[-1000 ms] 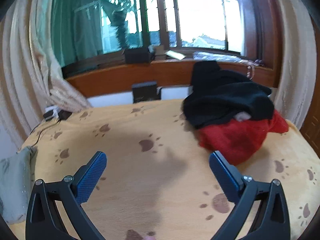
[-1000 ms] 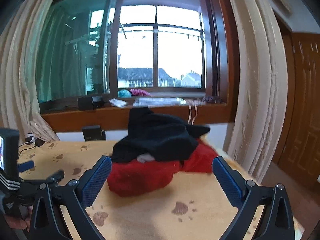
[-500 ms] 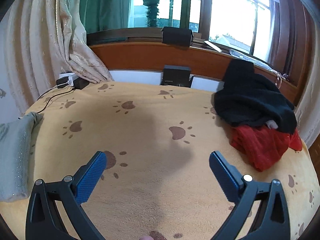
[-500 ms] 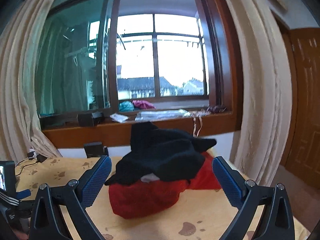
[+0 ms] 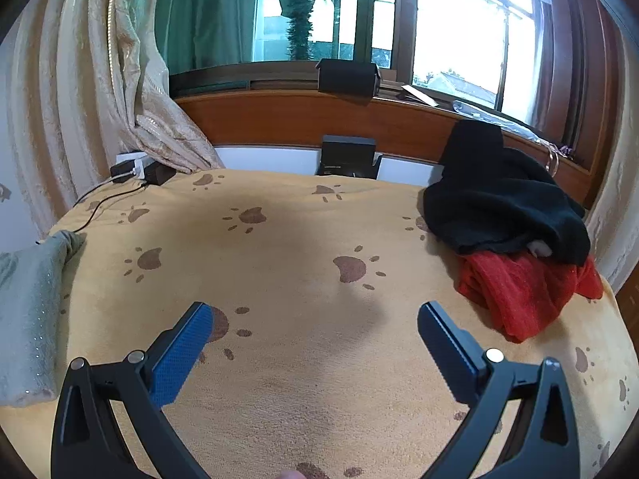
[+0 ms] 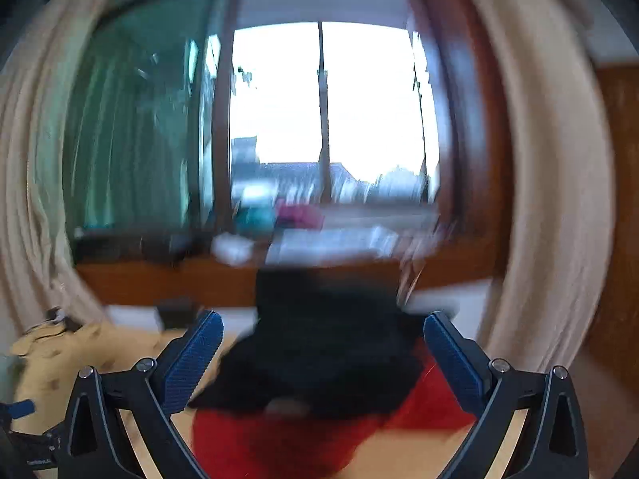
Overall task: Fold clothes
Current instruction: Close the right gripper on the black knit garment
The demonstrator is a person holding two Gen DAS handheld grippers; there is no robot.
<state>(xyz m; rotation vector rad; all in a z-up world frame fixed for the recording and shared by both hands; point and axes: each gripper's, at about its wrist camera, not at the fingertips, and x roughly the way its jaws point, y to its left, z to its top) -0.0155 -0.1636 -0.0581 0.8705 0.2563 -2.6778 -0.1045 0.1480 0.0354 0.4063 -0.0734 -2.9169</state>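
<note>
A black garment (image 5: 499,203) lies heaped on a red garment (image 5: 523,295) at the bed's far right. My left gripper (image 5: 315,319) hangs open over the bare middle of the yellow paw-print bed cover (image 5: 279,259), well left of the pile. A folded grey-green garment (image 5: 28,311) lies at the left edge. The right wrist view is motion-blurred: my right gripper (image 6: 323,331) is open, with the black garment (image 6: 319,351) framed between its fingers and the red garment (image 6: 287,443) below it. Contact cannot be told.
A wooden headboard (image 5: 303,119) and window sill with a black box (image 5: 347,76) run along the back. Beige curtains (image 5: 80,92) hang on the left. A charger and cable (image 5: 127,171) rest at the far left corner. Another black box (image 5: 347,157) stands behind the bed.
My right gripper has moved forward toward the clothes pile, which now looms larger and blurred. My left wrist view has shifted slightly; the pile sits further right.
</note>
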